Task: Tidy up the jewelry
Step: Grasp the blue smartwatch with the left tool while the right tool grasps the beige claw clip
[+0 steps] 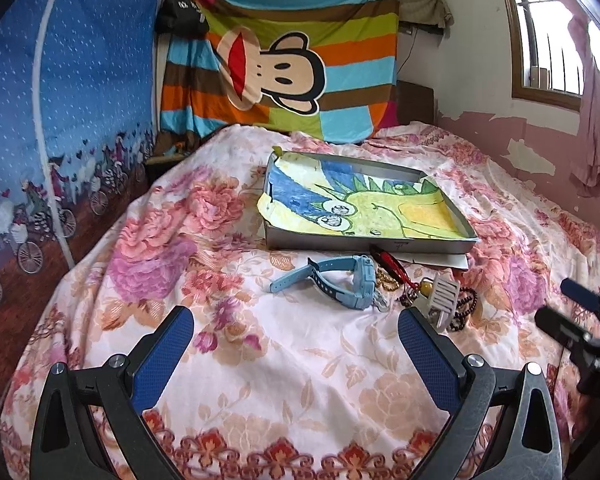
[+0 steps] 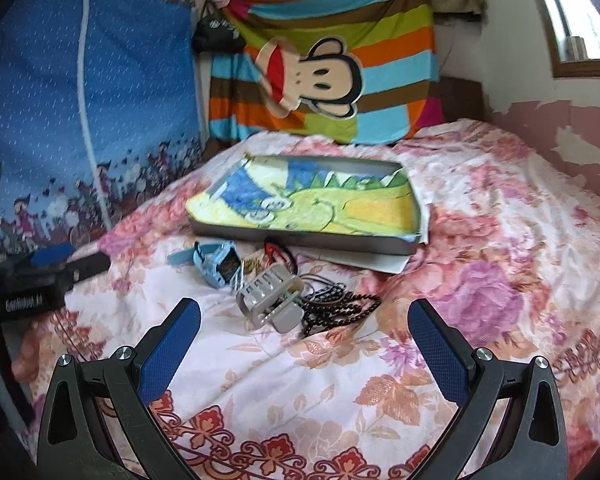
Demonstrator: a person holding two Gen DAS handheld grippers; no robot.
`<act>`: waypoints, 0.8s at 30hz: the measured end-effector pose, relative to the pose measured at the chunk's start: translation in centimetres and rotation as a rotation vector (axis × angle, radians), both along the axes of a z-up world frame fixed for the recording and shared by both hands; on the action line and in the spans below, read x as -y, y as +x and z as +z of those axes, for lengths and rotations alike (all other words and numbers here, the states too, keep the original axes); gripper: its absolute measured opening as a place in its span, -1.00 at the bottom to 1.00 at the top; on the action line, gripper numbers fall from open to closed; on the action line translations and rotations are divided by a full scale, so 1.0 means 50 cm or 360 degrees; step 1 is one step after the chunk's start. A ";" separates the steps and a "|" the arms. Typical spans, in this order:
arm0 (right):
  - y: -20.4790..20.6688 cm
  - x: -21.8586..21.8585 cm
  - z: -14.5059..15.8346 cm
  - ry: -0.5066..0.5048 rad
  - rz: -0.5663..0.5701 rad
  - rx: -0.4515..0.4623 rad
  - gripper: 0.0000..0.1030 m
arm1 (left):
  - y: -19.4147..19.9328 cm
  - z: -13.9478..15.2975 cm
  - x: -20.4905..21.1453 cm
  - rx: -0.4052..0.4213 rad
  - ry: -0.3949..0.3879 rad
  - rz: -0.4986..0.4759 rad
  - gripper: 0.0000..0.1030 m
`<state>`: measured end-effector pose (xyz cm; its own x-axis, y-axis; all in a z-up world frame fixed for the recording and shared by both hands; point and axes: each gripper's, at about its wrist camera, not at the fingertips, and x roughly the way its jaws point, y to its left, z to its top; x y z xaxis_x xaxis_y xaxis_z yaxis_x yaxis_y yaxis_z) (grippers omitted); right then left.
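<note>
A small heap of jewelry lies on the flowered bedspread in front of a shallow metal tray (image 1: 340,242) (image 2: 300,240) lined with a crayon drawing. In the heap are a light blue watch (image 1: 332,276) (image 2: 216,264), a grey watch (image 1: 440,298) (image 2: 270,296), a string of dark beads (image 1: 466,306) (image 2: 340,308), a red cord piece (image 1: 392,264) (image 2: 278,254) and some gold beads (image 1: 384,280). My left gripper (image 1: 296,320) is open, just short of the blue watch. My right gripper (image 2: 304,312) is open too, with the grey watch and dark beads just beyond its fingertips. Neither gripper holds anything.
The bed (image 1: 260,380) fills both views. A blue patterned curtain (image 1: 80,100) hangs on the left and a striped monkey blanket (image 1: 292,60) at the head. A peeling pink wall and a window (image 1: 548,40) are on the right. White paper (image 2: 364,260) sticks out from under the tray.
</note>
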<state>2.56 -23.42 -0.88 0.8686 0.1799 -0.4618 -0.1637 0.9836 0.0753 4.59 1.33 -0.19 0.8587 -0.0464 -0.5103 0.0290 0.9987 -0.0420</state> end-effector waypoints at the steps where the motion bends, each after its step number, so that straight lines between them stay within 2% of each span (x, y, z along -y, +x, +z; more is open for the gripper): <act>1: 0.015 -0.003 -0.005 -0.0018 0.0027 -0.0036 0.98 | 0.016 0.001 -0.004 -0.0012 0.0000 -0.0010 1.00; 7: 0.079 -0.013 -0.029 -0.0046 0.0189 -0.0212 0.98 | 0.084 -0.022 -0.001 -0.0138 -0.0067 -0.0113 1.00; 12: 0.125 -0.019 -0.051 -0.0040 0.0265 -0.0312 0.98 | 0.152 -0.062 0.001 -0.0340 -0.0237 -0.0201 0.94; 14: 0.138 -0.023 -0.057 -0.0045 0.0287 -0.0340 0.98 | 0.173 -0.074 -0.003 -0.0396 -0.0316 -0.0210 0.86; 18: 0.156 -0.045 -0.065 -0.0095 0.0359 -0.0364 0.97 | 0.208 -0.088 -0.018 -0.0468 -0.0481 -0.0225 0.85; 24: 0.188 -0.065 -0.084 -0.0178 0.0406 -0.0415 0.94 | 0.247 -0.101 0.005 -0.0543 -0.0490 -0.0279 0.85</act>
